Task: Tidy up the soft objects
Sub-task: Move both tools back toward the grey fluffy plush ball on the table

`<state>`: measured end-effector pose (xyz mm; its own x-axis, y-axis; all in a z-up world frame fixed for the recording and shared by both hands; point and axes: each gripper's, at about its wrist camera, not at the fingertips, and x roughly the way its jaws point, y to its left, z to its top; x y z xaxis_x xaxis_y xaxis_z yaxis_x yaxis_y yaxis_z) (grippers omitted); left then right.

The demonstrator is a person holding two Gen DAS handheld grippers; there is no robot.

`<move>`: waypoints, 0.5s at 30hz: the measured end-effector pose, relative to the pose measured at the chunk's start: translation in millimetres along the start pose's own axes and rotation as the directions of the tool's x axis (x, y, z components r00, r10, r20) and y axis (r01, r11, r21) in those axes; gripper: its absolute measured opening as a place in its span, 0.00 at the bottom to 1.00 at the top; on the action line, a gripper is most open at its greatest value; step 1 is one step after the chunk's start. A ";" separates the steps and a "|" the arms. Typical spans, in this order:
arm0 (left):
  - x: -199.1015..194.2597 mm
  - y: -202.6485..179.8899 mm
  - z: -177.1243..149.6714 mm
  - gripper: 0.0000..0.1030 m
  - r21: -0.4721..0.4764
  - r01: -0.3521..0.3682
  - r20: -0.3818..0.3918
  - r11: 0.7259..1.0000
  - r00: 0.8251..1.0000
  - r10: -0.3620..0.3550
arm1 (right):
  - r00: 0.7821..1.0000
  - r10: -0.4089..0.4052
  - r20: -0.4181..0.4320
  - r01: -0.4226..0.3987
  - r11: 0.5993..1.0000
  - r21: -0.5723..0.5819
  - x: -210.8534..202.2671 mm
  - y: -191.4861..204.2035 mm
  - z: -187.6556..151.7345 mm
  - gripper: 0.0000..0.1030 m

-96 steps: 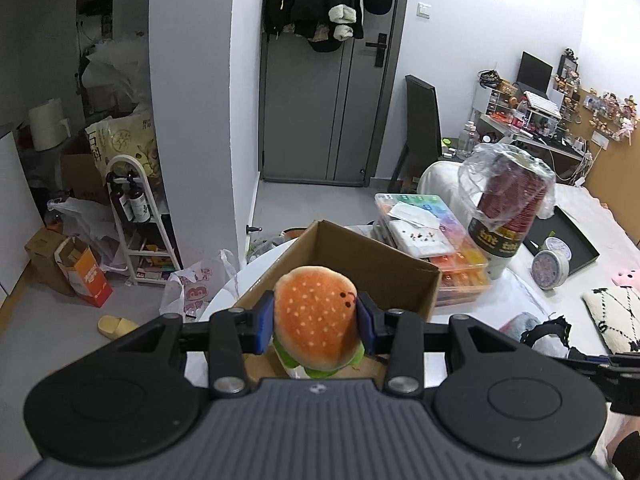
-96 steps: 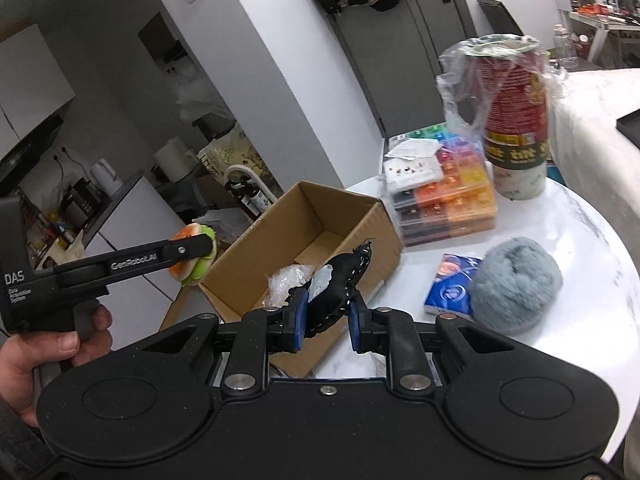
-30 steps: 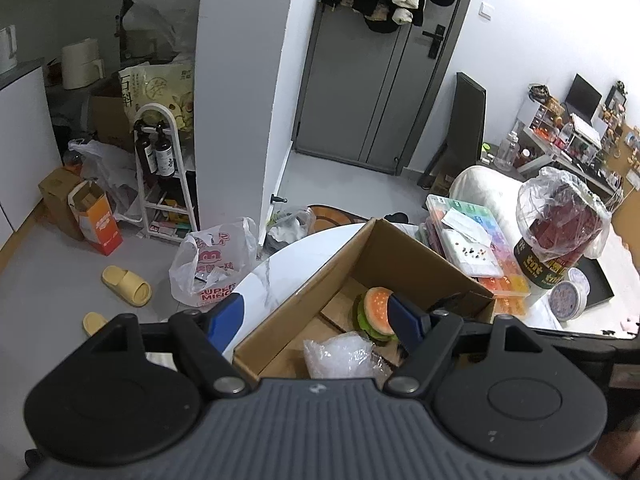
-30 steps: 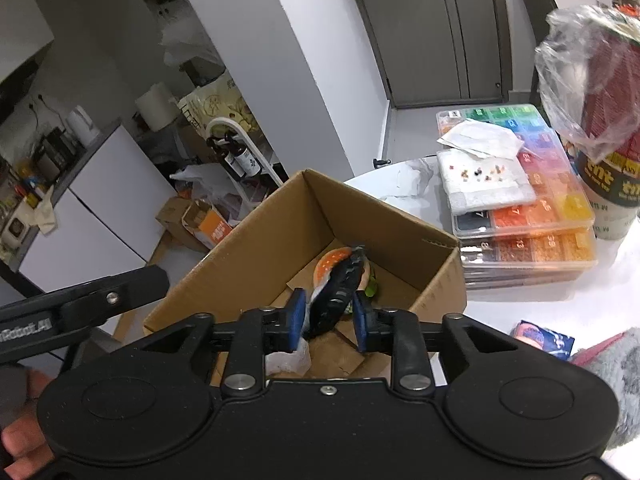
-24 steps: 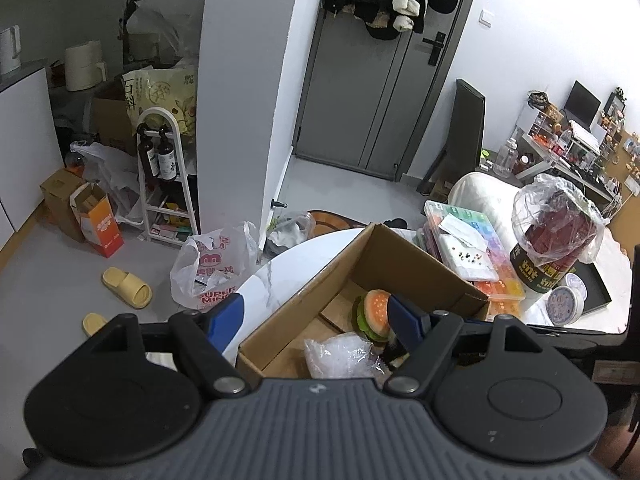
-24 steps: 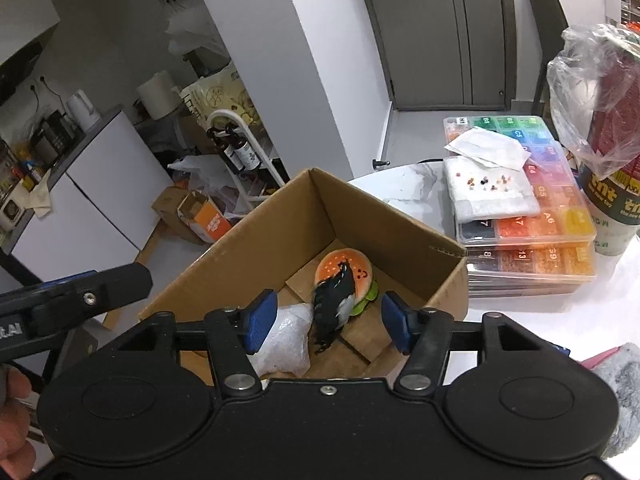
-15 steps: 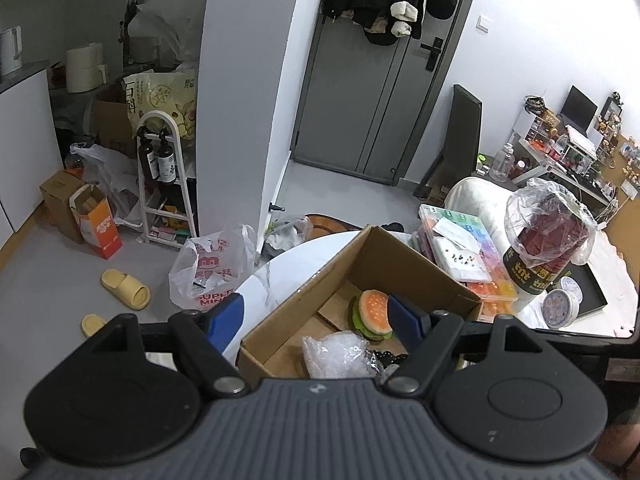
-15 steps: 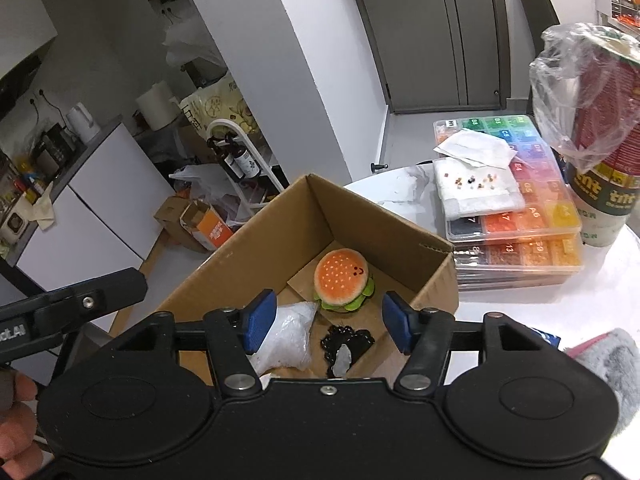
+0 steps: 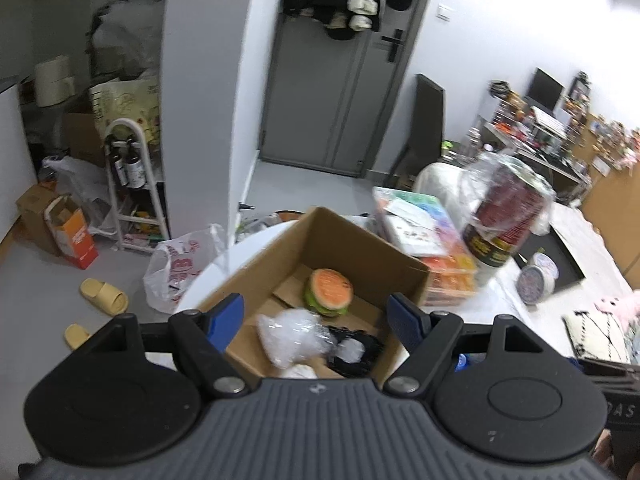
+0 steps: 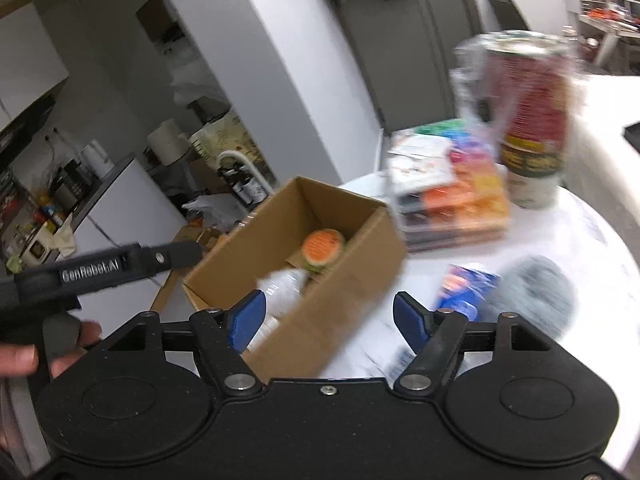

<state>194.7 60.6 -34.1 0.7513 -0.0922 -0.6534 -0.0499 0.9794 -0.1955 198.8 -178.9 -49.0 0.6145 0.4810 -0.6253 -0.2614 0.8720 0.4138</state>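
A cardboard box (image 9: 360, 248) (image 10: 352, 276) stands on the round white table. Inside lie a plush burger (image 9: 329, 291) (image 10: 322, 248), a black soft item (image 9: 354, 350) and a clear plastic bag (image 9: 290, 336) (image 10: 280, 284). My left gripper (image 9: 316, 320) hovers open above the box's near end, holding nothing. My right gripper (image 10: 333, 318) is pulled back over the box's near corner; its jaws are opening and nothing is between them. A fluffy grey ball (image 10: 536, 296) and a blue packet (image 10: 466, 286) lie on the table to the right of the box.
Stacked colourful bead cases (image 9: 428, 240) (image 10: 452, 196) and a tall red can in a plastic bag (image 9: 506, 216) (image 10: 532, 120) stand behind the box. A small round tin (image 9: 536, 278) sits further right. A hand holds the left gripper's handle (image 10: 100, 268) at the left of the right wrist view.
The right gripper let go of the black soft item, which dropped into the box beside the burger. It then opened wider and drew back to the right. The left gripper drifted slightly.
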 end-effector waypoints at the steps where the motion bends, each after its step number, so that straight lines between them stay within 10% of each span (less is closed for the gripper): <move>1: -1.1 -4.8 -1.4 0.75 0.010 0.010 0.001 1.000 1.000 -0.010 | 1.000 -0.018 0.007 0.018 1.000 0.014 -7.6 -8.5 -3.8 0.69; 15: -26.1 -67.0 -24.1 0.75 0.144 0.169 -0.022 0.975 0.986 -0.167 | 0.983 -0.179 0.045 0.173 0.978 0.116 -77.3 -45.7 -34.7 0.69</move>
<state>162.6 -7.0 -21.6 0.7342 -0.2587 -0.6278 0.1731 0.9653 -0.1953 137.3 -252.8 -42.5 0.6842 0.3125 -0.6589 -0.0633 0.9256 0.3732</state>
